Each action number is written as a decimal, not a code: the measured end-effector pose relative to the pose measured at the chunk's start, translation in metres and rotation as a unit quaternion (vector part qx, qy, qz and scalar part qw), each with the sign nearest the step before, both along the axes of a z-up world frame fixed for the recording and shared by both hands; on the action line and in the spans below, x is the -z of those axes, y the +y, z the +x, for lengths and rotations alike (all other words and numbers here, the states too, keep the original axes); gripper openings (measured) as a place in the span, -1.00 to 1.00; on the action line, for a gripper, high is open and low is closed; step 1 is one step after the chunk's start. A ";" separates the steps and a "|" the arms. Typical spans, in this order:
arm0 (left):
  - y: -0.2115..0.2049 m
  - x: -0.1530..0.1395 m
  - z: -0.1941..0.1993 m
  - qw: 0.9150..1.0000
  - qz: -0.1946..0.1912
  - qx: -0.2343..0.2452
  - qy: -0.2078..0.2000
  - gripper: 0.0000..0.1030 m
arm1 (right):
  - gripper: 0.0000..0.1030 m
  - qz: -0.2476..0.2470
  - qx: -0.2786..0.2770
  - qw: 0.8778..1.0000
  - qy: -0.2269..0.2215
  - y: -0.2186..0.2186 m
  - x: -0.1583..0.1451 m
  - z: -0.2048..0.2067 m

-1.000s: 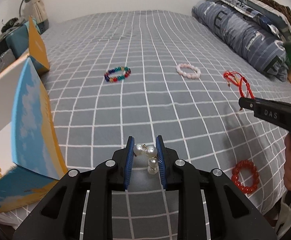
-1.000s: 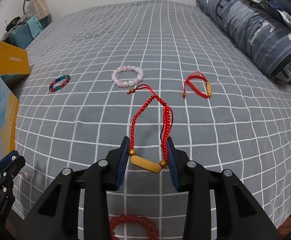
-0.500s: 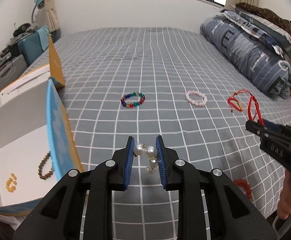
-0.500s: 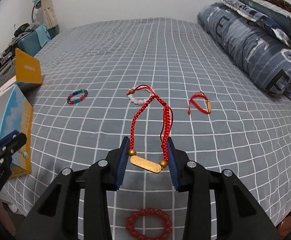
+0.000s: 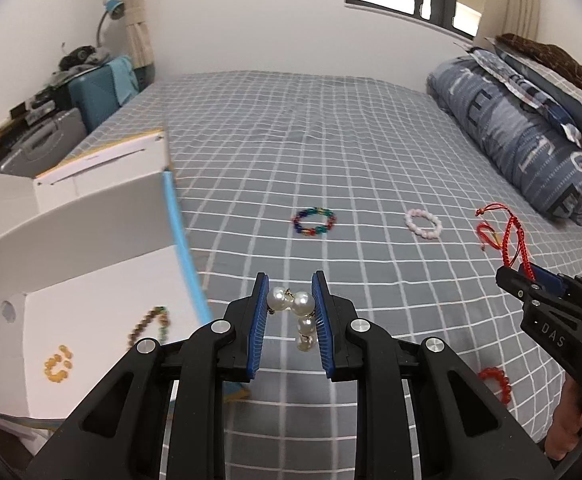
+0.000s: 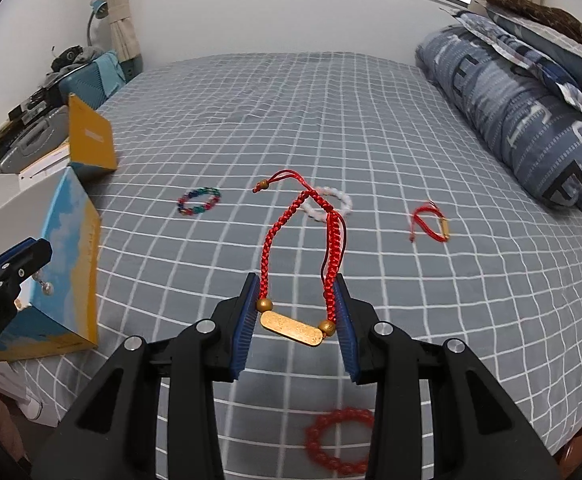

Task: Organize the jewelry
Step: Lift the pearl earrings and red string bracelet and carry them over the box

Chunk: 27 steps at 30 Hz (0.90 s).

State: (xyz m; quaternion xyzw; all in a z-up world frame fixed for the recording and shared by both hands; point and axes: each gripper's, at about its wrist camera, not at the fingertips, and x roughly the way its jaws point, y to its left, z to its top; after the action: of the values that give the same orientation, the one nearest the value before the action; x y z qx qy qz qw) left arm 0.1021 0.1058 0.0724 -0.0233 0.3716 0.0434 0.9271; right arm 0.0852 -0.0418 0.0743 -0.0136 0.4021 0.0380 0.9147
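Lifted higher off bed (image 5: 331, 128), both tools clamped: left tool (image 5: 289, 312) on pearl piece (image 5: 297, 312), right tool (image 6: 297, 312) on red cord bracelet (image 6: 303, 264); two pieces boxed (image 5: 91, 280), four bracelets left

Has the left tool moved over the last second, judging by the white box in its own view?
Yes. The left tool, shut on the pearl piece, has risen and swung toward the white box, whose inside with beads now shows.

The bedspread (image 6: 371, 128) is grey with a white grid. On it lie a rainbow-coloured bracelet (image 6: 199, 201), a pale pink bracelet (image 5: 423, 223) and a red bead bracelet (image 6: 339, 440). Beside the bedspread stands a box (image 6: 71, 264) printed in sky blue and yellow.
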 end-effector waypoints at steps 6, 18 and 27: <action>0.047 -0.009 -0.015 0.999 0.006 -0.040 -0.005 -0.57 | -0.33 0.002 -0.037 0.999 -0.009 0.053 -0.010 0.005; 0.171 -0.021 -0.063 0.990 0.005 -0.144 0.002 -0.58 | -0.33 0.004 -0.138 0.990 -0.013 0.189 -0.019 0.001; 0.226 -0.001 -0.086 0.980 -0.001 -0.195 0.030 -0.57 | -0.33 0.005 -0.205 0.978 0.034 0.271 0.006 -0.005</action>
State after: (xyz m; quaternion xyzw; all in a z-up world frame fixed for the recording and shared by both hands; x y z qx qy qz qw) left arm 0.0160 0.3320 0.0735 -0.0946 0.3877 0.2235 0.8893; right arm 0.0799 0.2294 0.0686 -0.0905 0.4211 0.2273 0.8734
